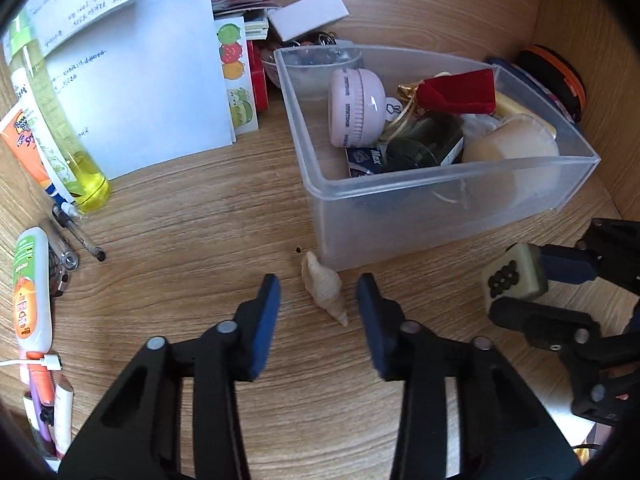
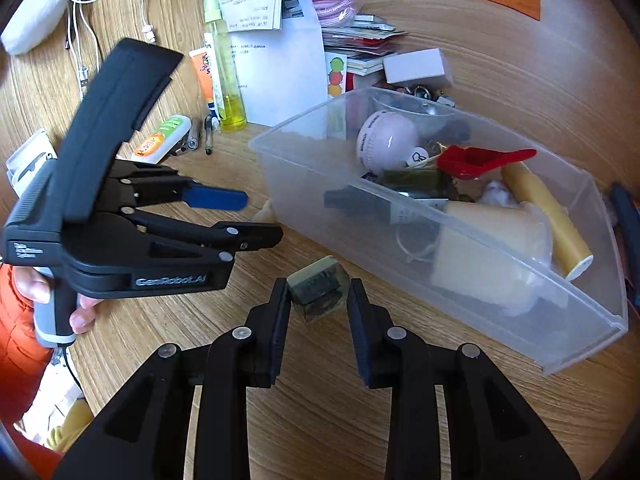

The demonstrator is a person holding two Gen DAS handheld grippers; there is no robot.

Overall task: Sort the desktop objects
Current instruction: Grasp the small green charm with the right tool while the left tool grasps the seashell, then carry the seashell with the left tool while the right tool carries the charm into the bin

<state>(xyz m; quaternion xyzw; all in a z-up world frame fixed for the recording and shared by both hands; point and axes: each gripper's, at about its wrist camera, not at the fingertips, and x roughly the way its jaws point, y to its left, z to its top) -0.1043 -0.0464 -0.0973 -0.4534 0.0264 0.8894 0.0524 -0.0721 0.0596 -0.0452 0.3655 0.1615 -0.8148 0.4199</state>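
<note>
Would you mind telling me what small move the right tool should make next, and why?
Probably carry the green-backed mahjong tile up over the clear plastic bin's rim and release it. The right tool appears shut on the tile beside the bin's near wall, where other sorted items already lie. The left tool is open around the pale spiral seashell on the wooden desk.

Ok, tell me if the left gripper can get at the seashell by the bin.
Probably yes: the left gripper is open, its fingers on either side of the seashell, with bare desk around it and only the bin just behind.
</note>
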